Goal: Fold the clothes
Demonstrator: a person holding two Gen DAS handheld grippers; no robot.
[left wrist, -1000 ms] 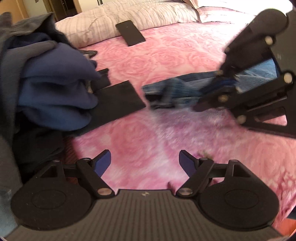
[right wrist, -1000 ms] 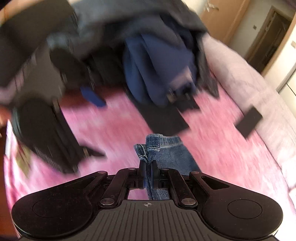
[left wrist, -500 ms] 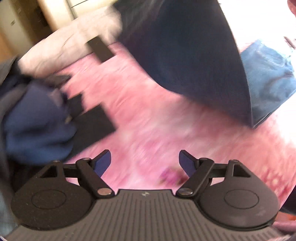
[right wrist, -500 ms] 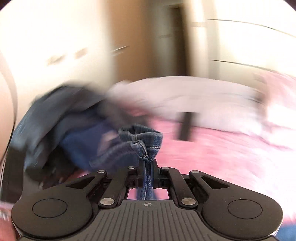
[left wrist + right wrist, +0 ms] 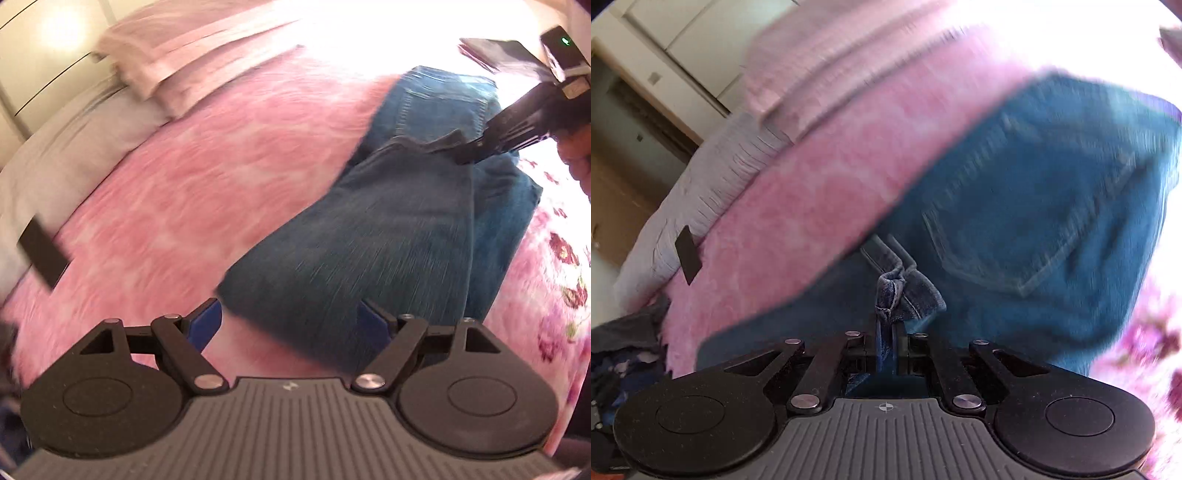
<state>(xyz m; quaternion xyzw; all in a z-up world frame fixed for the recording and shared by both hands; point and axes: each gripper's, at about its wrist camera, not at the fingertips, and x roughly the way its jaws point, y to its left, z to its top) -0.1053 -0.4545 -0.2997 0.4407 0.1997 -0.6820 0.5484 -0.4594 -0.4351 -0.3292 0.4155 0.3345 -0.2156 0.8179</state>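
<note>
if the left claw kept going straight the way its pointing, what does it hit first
Most likely the jeans: the open left claw points down at the near edge of the denim spread on the pink bedspread. The picture is blurred, so depth is uncertain.

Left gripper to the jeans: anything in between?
Nothing visible. The left gripper is open and empty right above the near edge of the jeans, only pink blanket around. The right gripper is clamped on a bunched denim fold.
</note>
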